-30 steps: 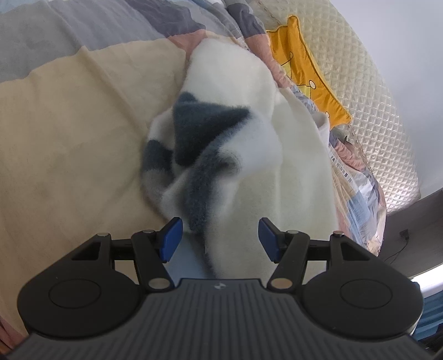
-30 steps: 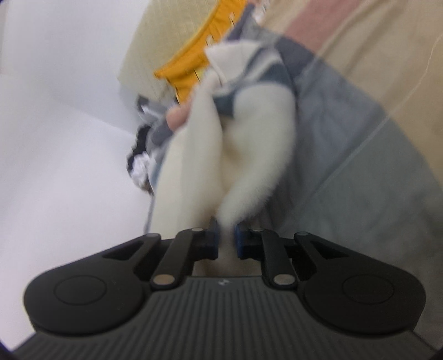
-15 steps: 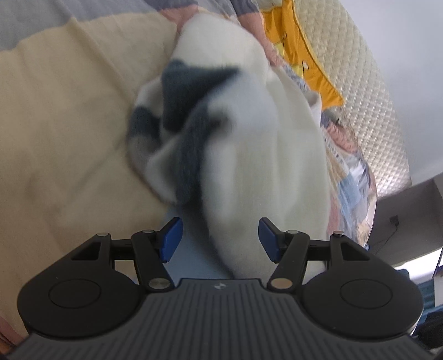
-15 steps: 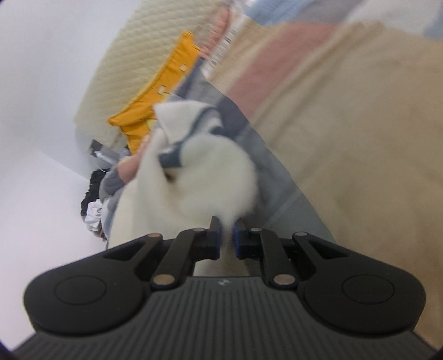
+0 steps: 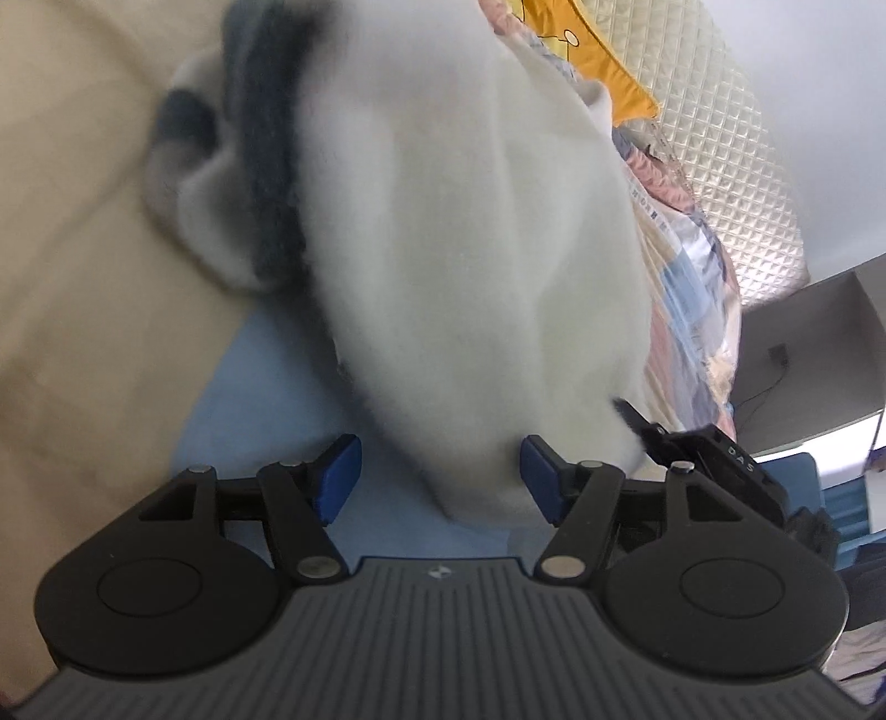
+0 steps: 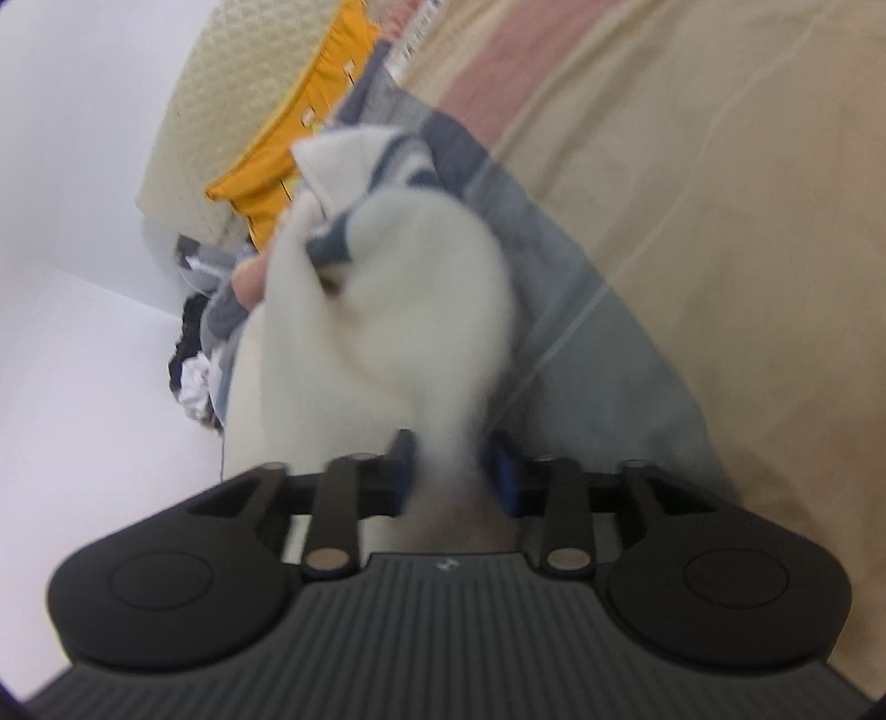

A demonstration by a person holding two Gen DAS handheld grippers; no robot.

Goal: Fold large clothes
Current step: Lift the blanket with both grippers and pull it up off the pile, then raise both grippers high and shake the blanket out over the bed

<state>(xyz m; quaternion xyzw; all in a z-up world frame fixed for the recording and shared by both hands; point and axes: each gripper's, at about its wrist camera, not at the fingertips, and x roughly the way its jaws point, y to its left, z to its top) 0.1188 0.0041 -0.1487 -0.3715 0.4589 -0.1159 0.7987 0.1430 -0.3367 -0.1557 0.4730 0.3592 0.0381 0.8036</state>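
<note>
fluffy white garment (image 5: 470,266) between fingers (image 5: 338,476)

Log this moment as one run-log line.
step: fold fleece garment on bed | left gripper: jaws opening, fleece between | right gripper: jaws opening, fleece between

Garment (image 5: 454,232) on bedspread (image 5: 83,310), pillow (image 5: 587,50) seemingly behind.

Left claw (image 5: 440,479), right claw (image 6: 453,471): black linkages, blue pads, silver rivets.
</note>
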